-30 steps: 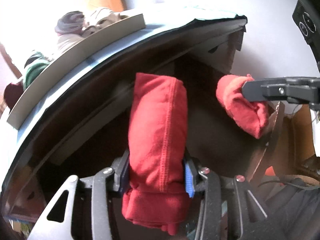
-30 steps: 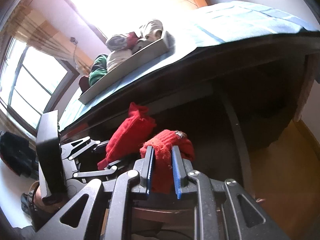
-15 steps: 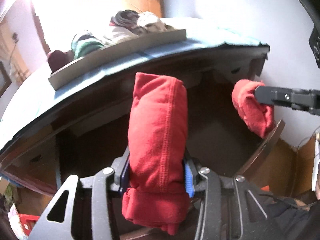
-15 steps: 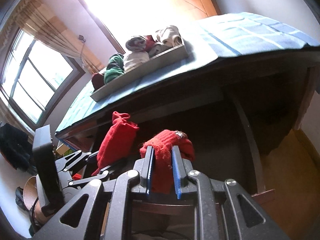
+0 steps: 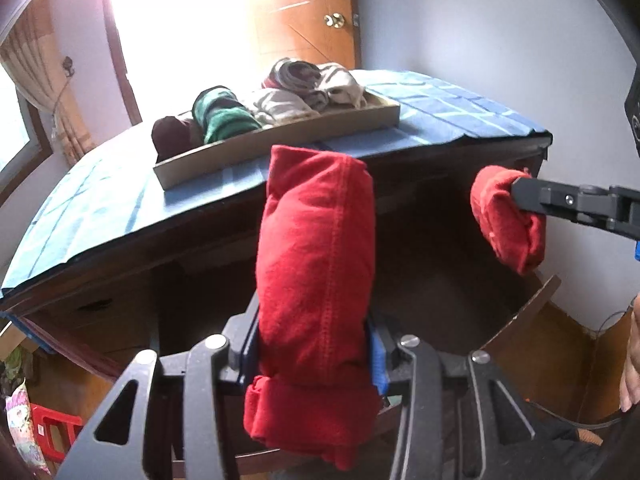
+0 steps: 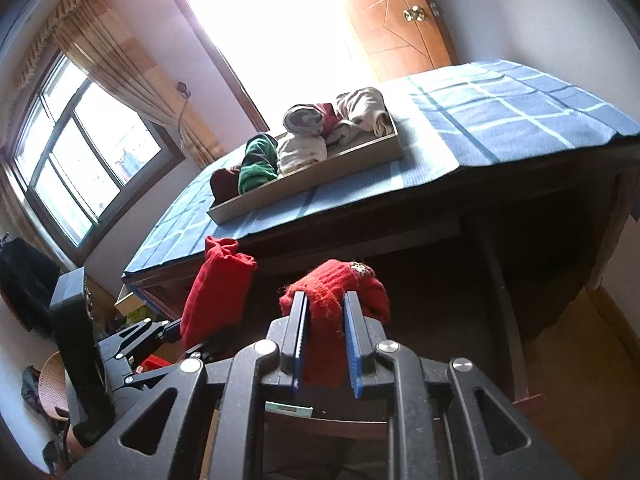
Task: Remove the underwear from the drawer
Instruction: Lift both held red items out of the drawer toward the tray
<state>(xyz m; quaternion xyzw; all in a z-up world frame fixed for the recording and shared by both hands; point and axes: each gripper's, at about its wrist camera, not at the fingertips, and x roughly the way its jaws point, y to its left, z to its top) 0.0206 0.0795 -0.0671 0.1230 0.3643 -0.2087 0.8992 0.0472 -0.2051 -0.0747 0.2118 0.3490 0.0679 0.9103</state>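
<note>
Carrying is our step now: left gripper (image 5: 316,354) pinches a red roll (image 5: 316,264), right gripper (image 6: 322,344) a knitted bundle (image 6: 340,288), seemingly bound next for the upper-centre tray (image 5: 280,142).

The tray (image 5: 280,144) sits on the cloth-covered tabletop (image 5: 440,112), and rolled garments (image 5: 276,100) lie in it in a row. Below and in front of the tray, the open drawer (image 5: 520,316) juts out from under the tabletop. In front of the tray, over the drawer, the left roll (image 5: 316,280) is held upright, and the right bundle (image 5: 506,220) hangs to its right, apart from it.
</note>
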